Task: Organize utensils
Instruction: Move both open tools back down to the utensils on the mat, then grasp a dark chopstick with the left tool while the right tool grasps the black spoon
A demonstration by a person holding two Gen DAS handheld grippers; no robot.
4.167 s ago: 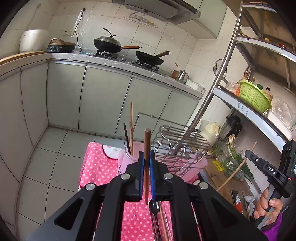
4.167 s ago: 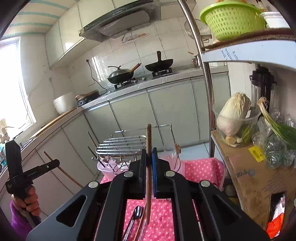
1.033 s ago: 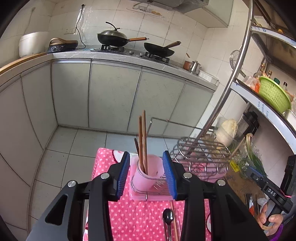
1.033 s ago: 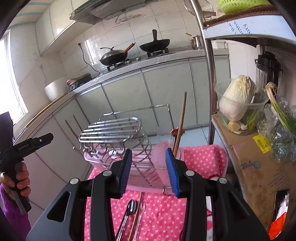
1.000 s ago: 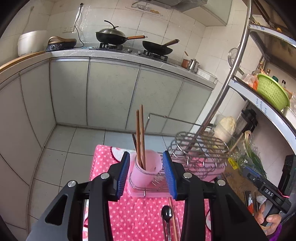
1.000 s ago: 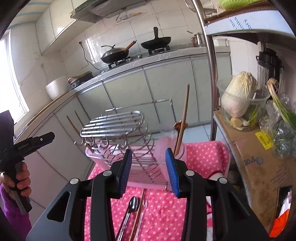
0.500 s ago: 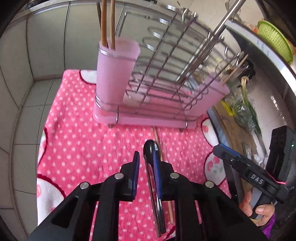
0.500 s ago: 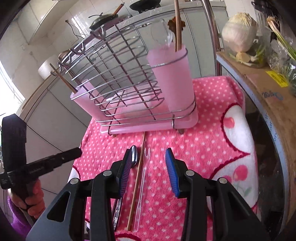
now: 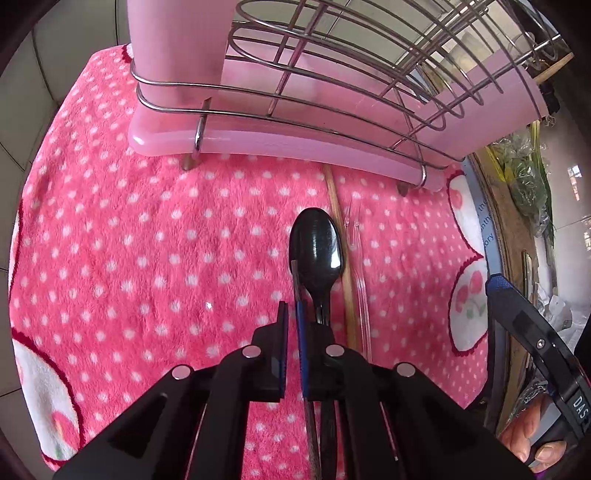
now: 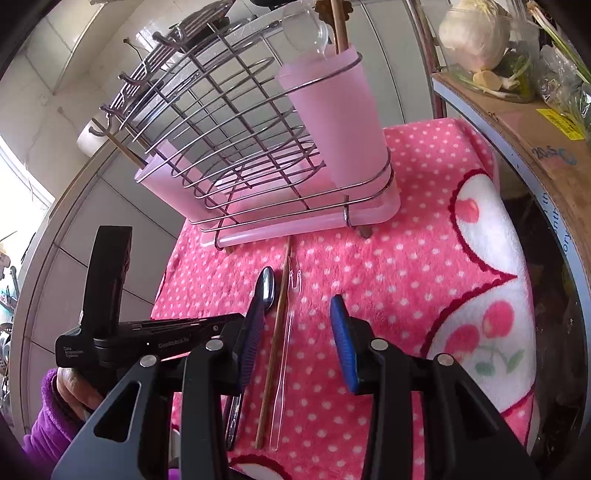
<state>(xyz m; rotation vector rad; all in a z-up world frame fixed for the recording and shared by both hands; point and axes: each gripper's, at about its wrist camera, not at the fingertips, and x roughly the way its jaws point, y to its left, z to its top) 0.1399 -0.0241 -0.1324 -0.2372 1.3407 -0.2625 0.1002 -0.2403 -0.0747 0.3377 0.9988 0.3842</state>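
Cloth: your work surface is a pink polka-dot blanket (image 10: 424,258) with white cherry patches near its right edge.
Rack: a wire dish rack (image 10: 229,122) on a pink drip tray (image 9: 258,144) stands along the blanket's far edge.
Cups: a pink utensil cup (image 10: 336,122) sits at the rack's right end with a wooden chopstick (image 10: 338,22) and a clear spoon standing in it; a second pink cup (image 9: 177,44) sits at the left end, its contents out of view.
Right gripper: your right gripper (image 10: 297,334) hovers low over the blanket with its blue pads spread wide, holding nothing.
Left gripper: your left gripper (image 9: 291,321) is nearly pressed together; the dark metal spoon's handle runs along the inner face of its right pad, but you cannot tell from either view whether it is truly pinched.
Spoon: the spoon (image 9: 317,251) lies bowl-up on the blanket's middle, bowl pointing at the rack.
Chopstick: a loose wooden chopstick (image 10: 275,332) lies just right of the spoon, its far tip reaching under the tray.
Fork: a clear plastic fork (image 10: 286,339) lies just right of that chopstick, prongs toward the rack.
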